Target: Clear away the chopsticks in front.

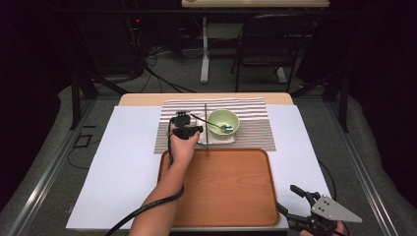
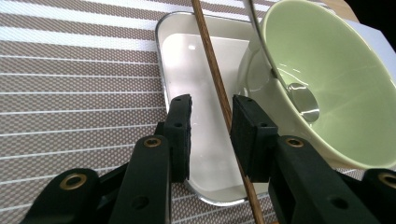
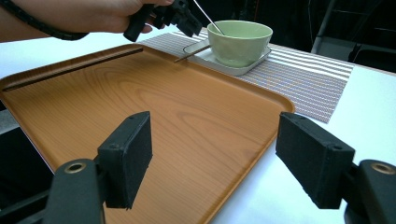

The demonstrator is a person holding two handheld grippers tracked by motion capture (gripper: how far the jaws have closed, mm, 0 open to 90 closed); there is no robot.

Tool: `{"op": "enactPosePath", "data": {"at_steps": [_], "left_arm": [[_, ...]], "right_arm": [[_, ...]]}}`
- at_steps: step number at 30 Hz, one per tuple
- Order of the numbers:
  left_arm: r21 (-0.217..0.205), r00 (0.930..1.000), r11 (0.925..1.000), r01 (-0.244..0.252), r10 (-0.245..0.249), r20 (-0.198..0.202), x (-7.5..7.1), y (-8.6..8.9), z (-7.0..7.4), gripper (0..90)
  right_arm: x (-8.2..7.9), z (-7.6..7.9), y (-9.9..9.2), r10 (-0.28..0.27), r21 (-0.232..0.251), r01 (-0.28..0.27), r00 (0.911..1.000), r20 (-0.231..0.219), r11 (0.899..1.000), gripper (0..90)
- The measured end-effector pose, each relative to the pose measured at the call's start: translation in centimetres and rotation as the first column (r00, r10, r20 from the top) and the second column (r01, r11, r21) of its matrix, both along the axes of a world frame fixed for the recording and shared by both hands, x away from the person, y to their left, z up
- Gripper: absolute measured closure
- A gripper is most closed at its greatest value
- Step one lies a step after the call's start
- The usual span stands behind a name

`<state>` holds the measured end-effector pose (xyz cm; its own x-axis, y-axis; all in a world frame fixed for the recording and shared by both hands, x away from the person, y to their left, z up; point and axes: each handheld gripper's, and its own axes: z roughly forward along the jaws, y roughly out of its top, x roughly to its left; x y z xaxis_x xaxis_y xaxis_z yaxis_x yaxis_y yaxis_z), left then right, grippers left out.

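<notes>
Straddling a thin wooden chopstick (image 2: 215, 79), the left tool (image 2: 211, 128) is seen with its pads apart; contact with the stick cannot be confirmed, though the right pad appears very near it. The chopstick lies across a white rectangular dish (image 2: 196, 70) on a striped placemat (image 2: 70, 93), beside a green bowl (image 2: 327, 79) holding a metal spoon (image 2: 302, 100). The right tool (image 3: 212, 156) is held wide open above the wooden tray (image 3: 187, 121) on the worktop (image 1: 123, 162).

A broad orange wooden tray (image 1: 231, 191) lies empty at six o'clock on the white-covered counter (image 1: 123, 167). A brown-and-white striped woven placemat (image 1: 255, 132) spreads at twelve o'clock, touching the tray's far rim. Beyond the counter, a dark metal-framed chair (image 1: 268, 46) stands at one o'clock on grey floor (image 1: 177, 73).
</notes>
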<state>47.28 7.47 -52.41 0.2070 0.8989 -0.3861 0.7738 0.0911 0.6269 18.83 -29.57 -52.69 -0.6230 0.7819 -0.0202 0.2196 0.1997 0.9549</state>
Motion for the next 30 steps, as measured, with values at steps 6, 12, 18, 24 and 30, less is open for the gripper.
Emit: {"op": "enactPosePath", "data": {"at_steps": [6, 12, 18, 24, 30], "left_arm": [[0.001, 0.9998, 1.0, 0.009, -0.009, -0.017, 0.5, -0.6, -0.4, 71.3], [0.008, 0.9993, 0.9997, 0.021, -0.02, -0.032, 0.8, -1.0, -0.7, 74.3], [0.009, 0.9989, 0.9996, 0.027, -0.027, -0.037, 1.0, -1.6, -0.8, 75.8], [0.005, 0.9985, 0.9996, 0.029, -0.028, -0.048, 1.3, -1.9, -1.2, 77.2], [-0.01, 0.998, 0.9997, 0.024, -0.024, -0.058, 1.6, -2.0, -1.6, 78.2]], "right_arm": [[0.0, 0.0, 0.0, 0.001, 0.0, -0.001, 1.0, -0.001, 1.0, 26.8], [0.0, 0.0, 0.0, 0.002, -0.002, -0.002, 1.0, 0.003, 1.0, 26.8], [0.0, 0.0, 0.0, 0.003, -0.003, -0.003, 1.0, 0.003, 1.0, 26.8], [0.0, 0.0, 0.0, 0.003, -0.002, -0.003, 1.0, 0.0, 1.0, 26.8], [0.0, 0.0, 0.0, 0.004, -0.002, -0.004, 1.0, 0.001, 1.0, 26.7]]}}
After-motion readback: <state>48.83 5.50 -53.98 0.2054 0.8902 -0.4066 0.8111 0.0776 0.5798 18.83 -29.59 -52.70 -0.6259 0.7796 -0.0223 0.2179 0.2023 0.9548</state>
